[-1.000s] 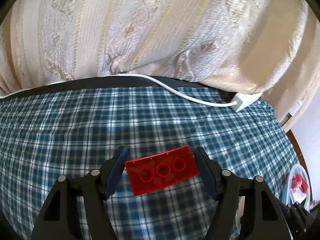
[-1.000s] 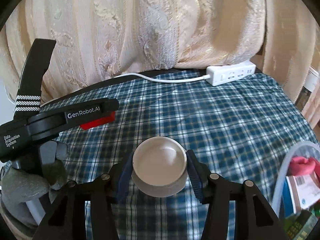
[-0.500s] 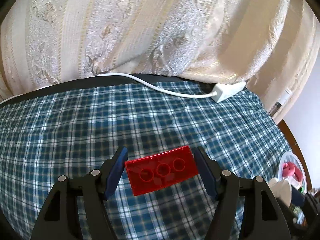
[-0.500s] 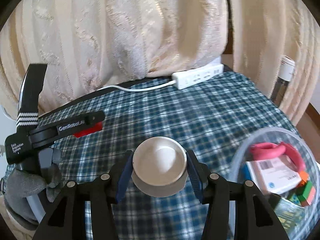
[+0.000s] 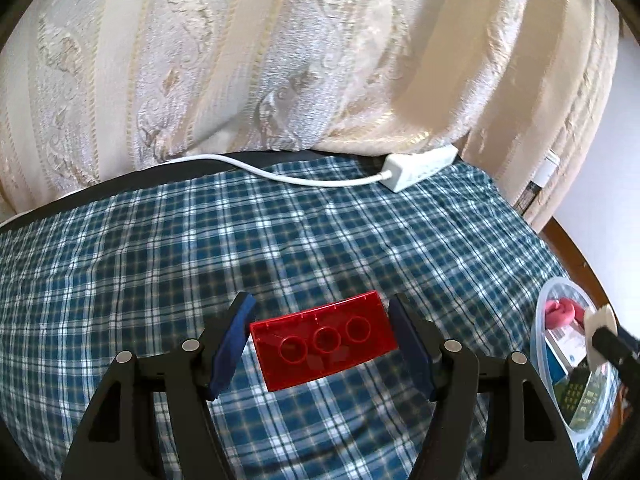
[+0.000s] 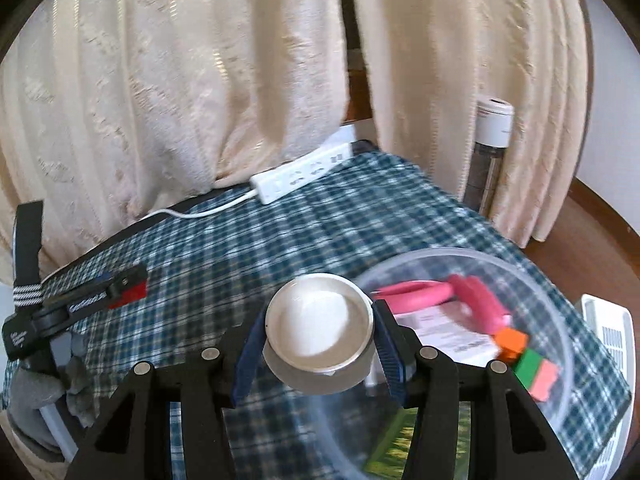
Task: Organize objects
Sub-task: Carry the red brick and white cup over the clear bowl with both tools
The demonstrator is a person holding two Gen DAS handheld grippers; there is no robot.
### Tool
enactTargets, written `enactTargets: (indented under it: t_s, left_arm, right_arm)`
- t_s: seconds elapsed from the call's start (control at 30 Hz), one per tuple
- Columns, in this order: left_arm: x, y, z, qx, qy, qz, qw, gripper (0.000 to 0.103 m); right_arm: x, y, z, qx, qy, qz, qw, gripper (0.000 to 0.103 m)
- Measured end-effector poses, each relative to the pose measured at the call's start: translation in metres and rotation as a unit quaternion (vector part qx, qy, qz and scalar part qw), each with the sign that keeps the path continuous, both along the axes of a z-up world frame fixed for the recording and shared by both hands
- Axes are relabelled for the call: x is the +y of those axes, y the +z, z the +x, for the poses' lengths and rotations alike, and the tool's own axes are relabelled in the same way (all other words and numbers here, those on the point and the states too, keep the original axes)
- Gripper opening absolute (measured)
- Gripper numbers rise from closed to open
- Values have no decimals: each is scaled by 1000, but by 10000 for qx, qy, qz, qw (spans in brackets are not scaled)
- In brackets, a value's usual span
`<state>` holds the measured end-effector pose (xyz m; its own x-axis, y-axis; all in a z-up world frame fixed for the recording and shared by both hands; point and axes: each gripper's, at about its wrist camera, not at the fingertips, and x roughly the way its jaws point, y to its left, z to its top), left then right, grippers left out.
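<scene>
The left tongs [image 5: 322,342] clamp a red building brick [image 5: 323,345] above the checked counter [image 5: 280,240]. The right tongs [image 6: 318,342] grip a white round tin [image 6: 319,330] over the near left rim of the clear plastic bowl [image 6: 560,304].

Each gripper is built of matte black plastic, its two arms shaped like open triangular frames with cut-out windows. Round silver screws sit at the joints, two to a side. The fingers [image 5: 232,344] end in flat dark blue pads with a finely ribbed face. Seen from the right gripper [image 6: 320,344], the left gripper [image 6: 120,284] is a long black body with white lettering along its side and a black strap banded with white stripes. The hand [image 6: 36,392] on it wears a grey knitted glove.
</scene>
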<state>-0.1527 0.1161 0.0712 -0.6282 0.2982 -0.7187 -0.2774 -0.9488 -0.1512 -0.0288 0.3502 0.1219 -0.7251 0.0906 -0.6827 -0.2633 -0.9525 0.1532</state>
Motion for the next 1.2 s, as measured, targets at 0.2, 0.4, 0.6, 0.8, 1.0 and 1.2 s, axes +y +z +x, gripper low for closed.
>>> enactTargets:
  t_s: [0.2, 0.4, 0.6, 0.8, 1.0, 1.2]
  left_arm:
    - [14, 3, 8, 48, -180, -69, 9998, 70]
    - [26, 7, 15, 35, -319, -71, 9995, 70]
    - [39, 9, 21, -12, -422, -55, 9991, 70]
    - [51, 13, 26, -25, -535, -44, 9986, 70]
    - [64, 15, 33, -34, -663, -21, 9978, 70]
    - [78, 17, 41, -53, -813, -4, 9967, 70]
  right_arm:
    - [32, -2, 4, -156, -200, -56, 9997, 55]
    - [58, -15, -2, -420, -330, -210, 9984, 55]
    - [74, -28, -6, -621, -330, -389, 9968, 55]
    - [80, -33, -10, -755, -305, -298, 9962, 55]
    - [88, -36, -10, -785, -318, -402, 9956, 56]
    - [95, -30, -3, -535, -387, -599, 9960, 69]
